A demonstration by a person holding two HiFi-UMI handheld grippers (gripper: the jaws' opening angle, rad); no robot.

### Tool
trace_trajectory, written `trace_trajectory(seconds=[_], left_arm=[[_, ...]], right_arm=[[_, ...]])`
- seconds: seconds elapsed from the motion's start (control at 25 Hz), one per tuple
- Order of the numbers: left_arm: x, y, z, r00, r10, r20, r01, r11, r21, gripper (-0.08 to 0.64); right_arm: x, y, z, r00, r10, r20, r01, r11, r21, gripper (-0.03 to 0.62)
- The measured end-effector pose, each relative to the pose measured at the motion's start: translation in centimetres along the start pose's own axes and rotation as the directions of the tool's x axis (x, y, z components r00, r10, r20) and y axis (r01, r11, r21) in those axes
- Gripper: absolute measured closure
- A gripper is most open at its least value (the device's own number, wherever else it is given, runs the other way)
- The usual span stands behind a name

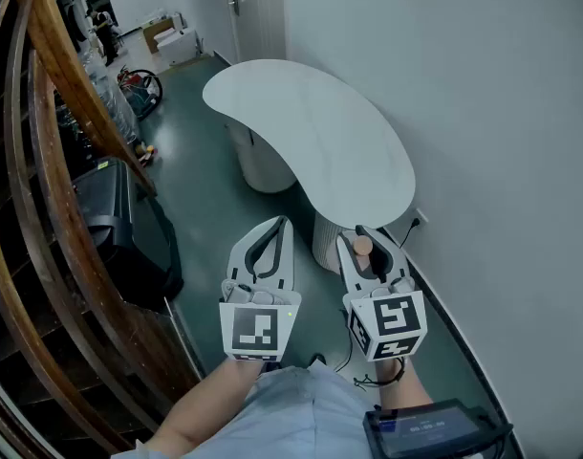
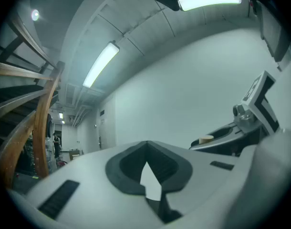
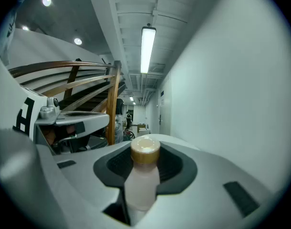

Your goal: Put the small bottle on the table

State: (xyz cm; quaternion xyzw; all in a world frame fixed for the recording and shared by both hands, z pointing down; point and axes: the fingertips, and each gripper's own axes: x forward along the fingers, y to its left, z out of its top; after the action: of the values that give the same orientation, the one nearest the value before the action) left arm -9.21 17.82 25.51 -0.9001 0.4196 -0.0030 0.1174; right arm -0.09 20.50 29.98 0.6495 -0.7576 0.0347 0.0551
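Observation:
The small bottle (image 1: 363, 247), milky white with a tan cap, is clamped between the pads of my right gripper (image 1: 367, 238), held in the air just short of the near end of the white kidney-shaped table (image 1: 311, 127). In the right gripper view the bottle (image 3: 141, 185) stands between the dark pads, cap upward, and the table top shows beyond it. My left gripper (image 1: 283, 222) hovers beside the right one, its tips together with nothing held. In the left gripper view its jaws (image 2: 146, 147) meet at the tips, and the bottle's cap (image 2: 206, 139) shows at the right.
A white wall runs along the right, with a socket and cable (image 1: 416, 220) near the floor. Wooden stair railings (image 1: 53, 161) and a black box (image 1: 115, 213) fill the left. The table stands on two white pedestals (image 1: 263, 165). A tablet (image 1: 430, 428) hangs at my waist.

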Motion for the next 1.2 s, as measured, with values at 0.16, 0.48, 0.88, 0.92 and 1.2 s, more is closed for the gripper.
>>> trace_trajectory(seconds=[0.16,0.48,0.88,0.92,1.2], left_arm=[[0.5,-0.5,1.2,0.997,0.020,0.075,-0.018,0.999,-0.033,0.560],[1.1,-1.5,0.3,0.999,0.026,0.038,-0.025,1.000,-0.009,0.560],[1.8,-2.1,-0.9,0.997,0.081,0.010,-0.081,0.997,-0.009,0.560],[1.9,-1.9,-1.4,0.997,0.082,-0.014,-0.082,0.997,-0.008,0.560],[4.2,0.6,-3.9,0.993,0.088,-0.084,-0.089,0.996,-0.009,0.560]], right_arm=[[-0.3,-0.6,-0.1,1.000,0.000,0.001,0.000,1.000,0.001,0.479],[-0.2,-1.5,-0.8,1.000,0.029,0.004,-0.029,0.999,0.016,0.479],[1.1,-3.0,-1.6,0.997,0.081,0.001,-0.081,0.996,0.023,0.479],[1.5,-3.0,-1.7,0.996,0.086,-0.003,-0.086,0.996,0.025,0.479],[5.3,-3.7,-2.4,0.995,0.089,-0.035,-0.088,0.996,0.032,0.479]])
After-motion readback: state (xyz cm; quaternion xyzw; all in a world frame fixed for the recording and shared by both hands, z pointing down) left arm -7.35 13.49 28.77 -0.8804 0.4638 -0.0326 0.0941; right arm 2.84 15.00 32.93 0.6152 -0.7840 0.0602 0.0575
